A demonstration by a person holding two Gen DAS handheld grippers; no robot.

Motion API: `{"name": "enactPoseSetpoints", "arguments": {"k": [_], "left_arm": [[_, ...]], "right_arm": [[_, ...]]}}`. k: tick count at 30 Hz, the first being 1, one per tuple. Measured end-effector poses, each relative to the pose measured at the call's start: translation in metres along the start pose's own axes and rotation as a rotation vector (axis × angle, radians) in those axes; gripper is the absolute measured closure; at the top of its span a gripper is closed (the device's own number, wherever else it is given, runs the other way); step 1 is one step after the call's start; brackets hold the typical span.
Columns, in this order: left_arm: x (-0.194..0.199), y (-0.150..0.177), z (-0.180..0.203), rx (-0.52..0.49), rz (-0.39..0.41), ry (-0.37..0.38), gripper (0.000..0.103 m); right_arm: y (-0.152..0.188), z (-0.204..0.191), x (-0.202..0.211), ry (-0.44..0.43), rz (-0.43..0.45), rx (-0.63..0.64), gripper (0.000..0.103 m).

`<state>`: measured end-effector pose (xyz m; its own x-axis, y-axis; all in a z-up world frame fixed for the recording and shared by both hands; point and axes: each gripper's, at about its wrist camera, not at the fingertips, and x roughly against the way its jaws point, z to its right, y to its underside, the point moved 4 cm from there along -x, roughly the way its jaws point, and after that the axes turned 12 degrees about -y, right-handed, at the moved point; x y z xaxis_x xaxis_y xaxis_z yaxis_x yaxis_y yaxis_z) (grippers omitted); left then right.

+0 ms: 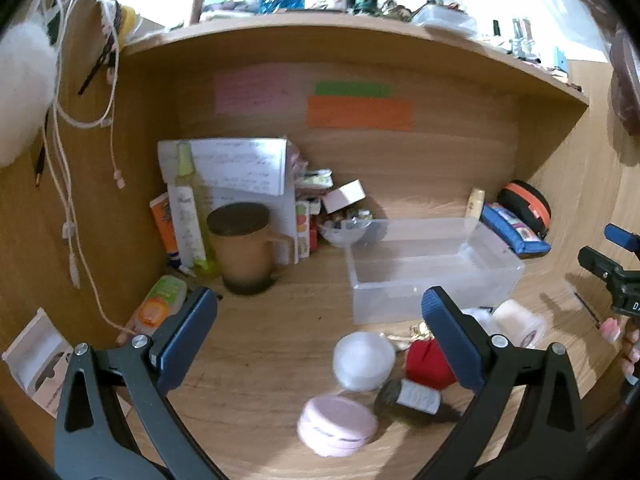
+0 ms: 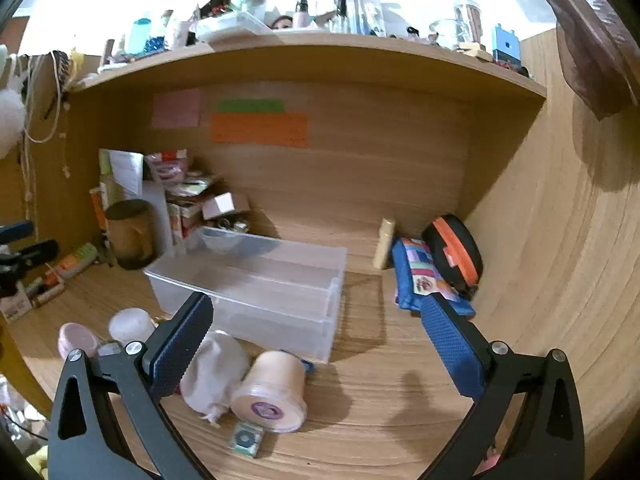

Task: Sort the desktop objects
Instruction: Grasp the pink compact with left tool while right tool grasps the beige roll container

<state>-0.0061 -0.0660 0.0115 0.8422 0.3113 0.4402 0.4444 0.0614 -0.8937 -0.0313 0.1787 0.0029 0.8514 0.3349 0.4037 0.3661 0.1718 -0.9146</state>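
Since the clear bin (image 2: 256, 280) sits empty mid-desk with the loose items clustered at its near side, start with the closest: the cream tape roll (image 2: 272, 394) lying on its side; the right gripper (image 2: 316, 320) hangs spread and empty above it, the left gripper (image 1: 320, 320) likewise; pinch across the roll's flat ends, lest it roll away

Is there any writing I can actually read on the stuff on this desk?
"DA": white letters on the right gripper, cut off by the picture's edge.
Handwritten sheets: too blurred to read.
Sticky notes: faint writing, unreadable.
Tall bottle: label too blurred.
Dark bottle: label too blurred.
Orange bottle: label too blurred.
Tape roll: purple core mark, unreadable.
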Motion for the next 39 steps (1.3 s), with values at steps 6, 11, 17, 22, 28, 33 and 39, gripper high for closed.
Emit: {"name": "enactPoseSetpoints", "arguments": {"k": [6,11,17,22,28,33,39], "left_arm": [[-0.018,0.025,-0.01,0.004,-0.095,0.034,0.0],[-0.031,0.055,-0.014,-0.01,-0.175,0.059,0.0],[-0.041,0.082,-0.013,-0.026,-0.244,0.07,0.0],[-0.049,0.098,-0.01,-0.017,-0.298,0.106,0.0],[-0.064,0.114,-0.005,0.009,-0.359,0.127,0.0],[-0.072,0.119,-0.003,0.011,-0.374,0.116,0.0],[-0.077,0.121,0.001,0.007,-0.383,0.122,0.0]], "right_arm": [[0.013,0.011,-0.015,-0.012,-0.071,-0.034,0.0],[0.029,0.015,-0.025,-0.052,-0.127,-0.061,0.0],[0.051,0.016,-0.041,-0.086,-0.212,-0.09,0.0],[0.07,0.017,-0.052,-0.122,-0.285,-0.124,0.0],[0.088,0.014,-0.068,-0.206,-0.364,-0.178,0.0],[0.095,0.002,-0.08,-0.232,-0.391,-0.179,0.001],[0.1,0.002,-0.094,-0.187,-0.418,-0.158,0.008]]}}
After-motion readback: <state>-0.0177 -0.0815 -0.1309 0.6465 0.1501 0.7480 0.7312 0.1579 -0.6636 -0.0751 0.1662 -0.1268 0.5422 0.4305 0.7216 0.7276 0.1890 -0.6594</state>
